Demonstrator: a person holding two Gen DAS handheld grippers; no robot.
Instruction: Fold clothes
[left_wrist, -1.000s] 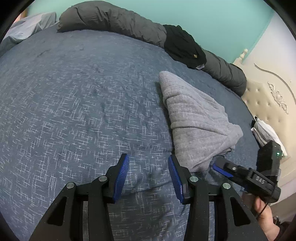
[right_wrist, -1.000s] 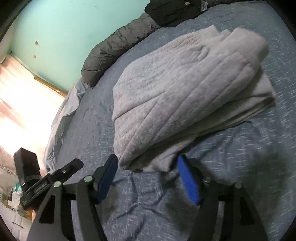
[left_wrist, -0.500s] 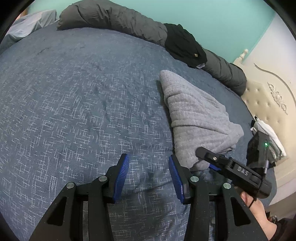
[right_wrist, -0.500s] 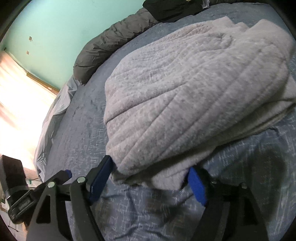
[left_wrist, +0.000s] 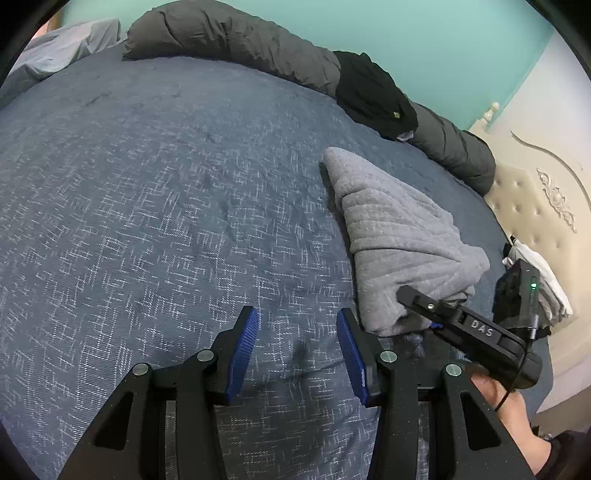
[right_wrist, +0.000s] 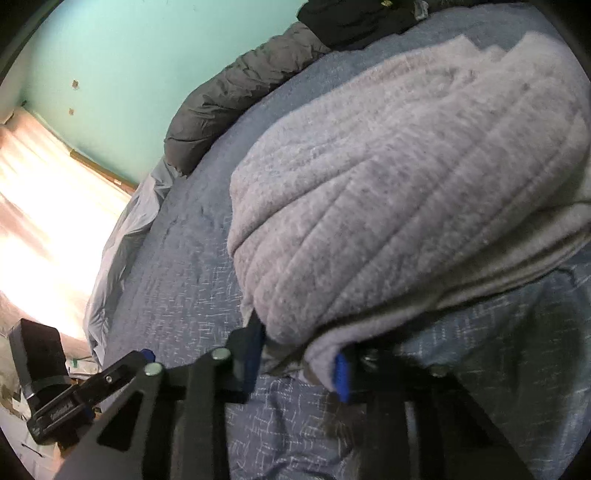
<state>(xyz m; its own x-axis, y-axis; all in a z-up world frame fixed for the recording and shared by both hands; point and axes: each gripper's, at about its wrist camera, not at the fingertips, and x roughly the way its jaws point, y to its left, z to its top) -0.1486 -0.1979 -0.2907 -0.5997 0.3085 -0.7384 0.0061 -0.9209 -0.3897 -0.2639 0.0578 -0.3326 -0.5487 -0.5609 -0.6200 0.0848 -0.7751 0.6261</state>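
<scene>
Two claws are mine. On my right gripper (right_wrist: 299, 360) the blue pads stand apart, straddling the near edge of the folded grey garment (right_wrist: 399, 184); the cloth lies between them and touches both, not yet pinched. My left gripper (left_wrist: 297, 349) hangs wide open over bare blue bedspread (left_wrist: 147, 229), holding nothing, the garment's edge just beside its right pad. That garment lies toward the bed's headboard (left_wrist: 532, 206) side.
</scene>
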